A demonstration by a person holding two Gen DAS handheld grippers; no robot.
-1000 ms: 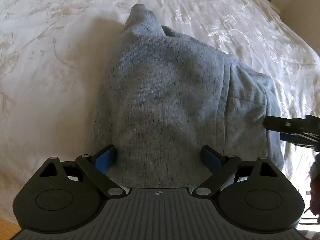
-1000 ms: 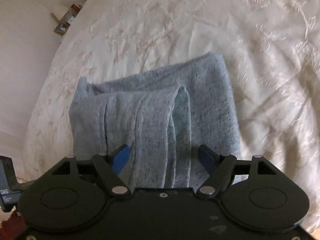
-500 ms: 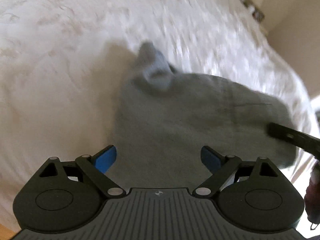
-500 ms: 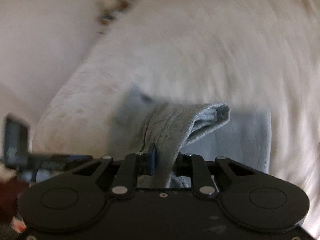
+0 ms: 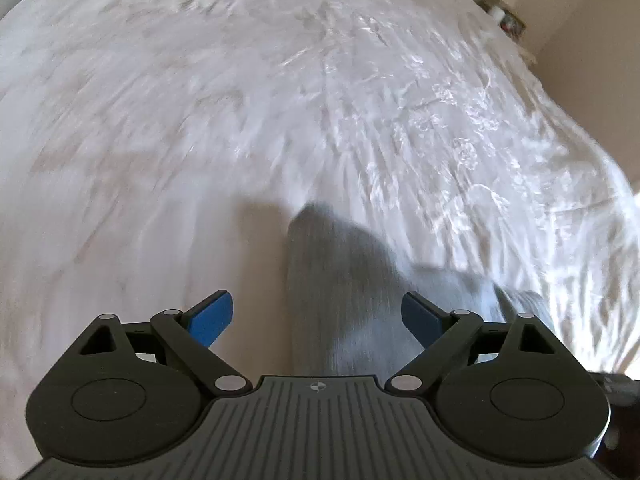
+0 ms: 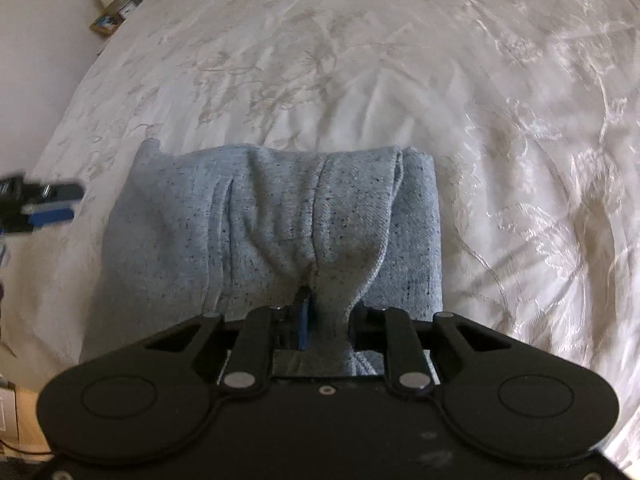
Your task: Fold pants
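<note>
Grey sweatpants (image 6: pixel 272 232) already a compact folded bundle near the bed's (image 6: pixel 360 60) front edge — little left but a final tuck. Right tongs (image 6: pixel 316 312) pinched tight on a fabric ridge; left tongs (image 5: pixel 318 316) wide apart, holding nothing. Bedside clutter (image 6: pixel 120 12) far off; nothing obstructs.

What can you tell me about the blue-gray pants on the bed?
The pants are soft, light blue-gray knit cloth with tiny dark specks. They lie folded into a thick, nearly square bundle on the white patterned bedspread, with long creases running down the top layer. The right claw is shut on a pinched-up ridge of cloth at the near edge. The left claw is open, with a blurry part of the pants showing between its blue fingers; whether it touches them is unclear.
</note>
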